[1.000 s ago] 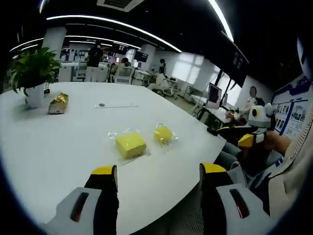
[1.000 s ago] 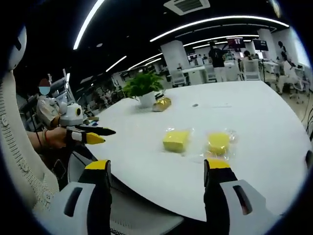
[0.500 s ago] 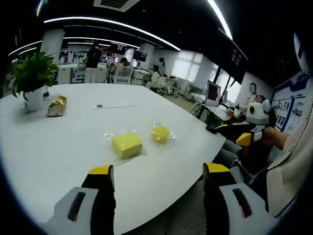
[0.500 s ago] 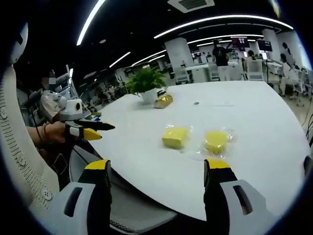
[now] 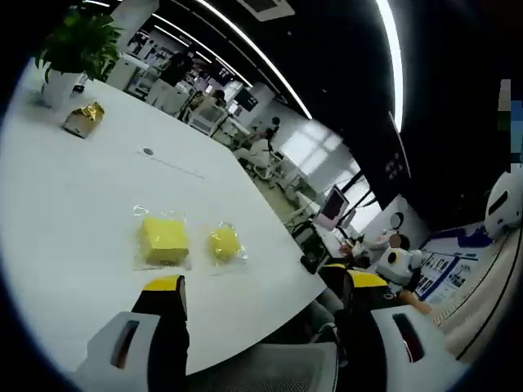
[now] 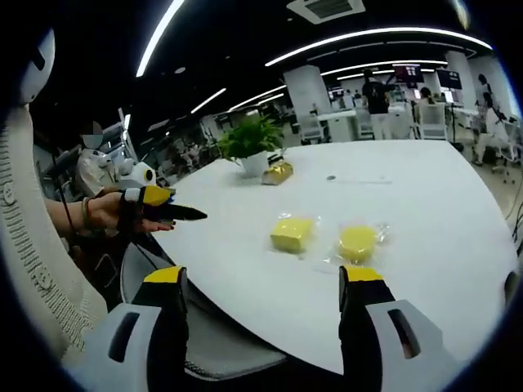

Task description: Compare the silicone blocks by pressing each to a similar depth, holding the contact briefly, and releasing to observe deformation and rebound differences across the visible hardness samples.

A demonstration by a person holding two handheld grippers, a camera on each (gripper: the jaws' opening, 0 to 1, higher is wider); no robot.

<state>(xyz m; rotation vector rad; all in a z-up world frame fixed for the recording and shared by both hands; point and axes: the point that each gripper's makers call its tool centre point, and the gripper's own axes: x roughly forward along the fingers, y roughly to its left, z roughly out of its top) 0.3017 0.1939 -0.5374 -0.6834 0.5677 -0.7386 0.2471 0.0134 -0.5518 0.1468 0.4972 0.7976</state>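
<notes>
Two yellow blocks [image 5: 163, 239] [image 5: 224, 242] (bagged), one plant [image 5: 75, 45], one gold packet [image 5: 83, 119].

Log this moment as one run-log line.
phase: approach, no contact | left gripper: open, off table edge | right gripper: open | square block, round block: bagged, untouched on table

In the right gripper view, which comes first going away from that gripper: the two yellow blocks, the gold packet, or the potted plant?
1. Round yellow block, just past the right gripper, right side.
2. Square yellow block, slightly farther, centre.
3. Gold packet, far across the table.
4. Potted plant, just behind the packet.
</notes>
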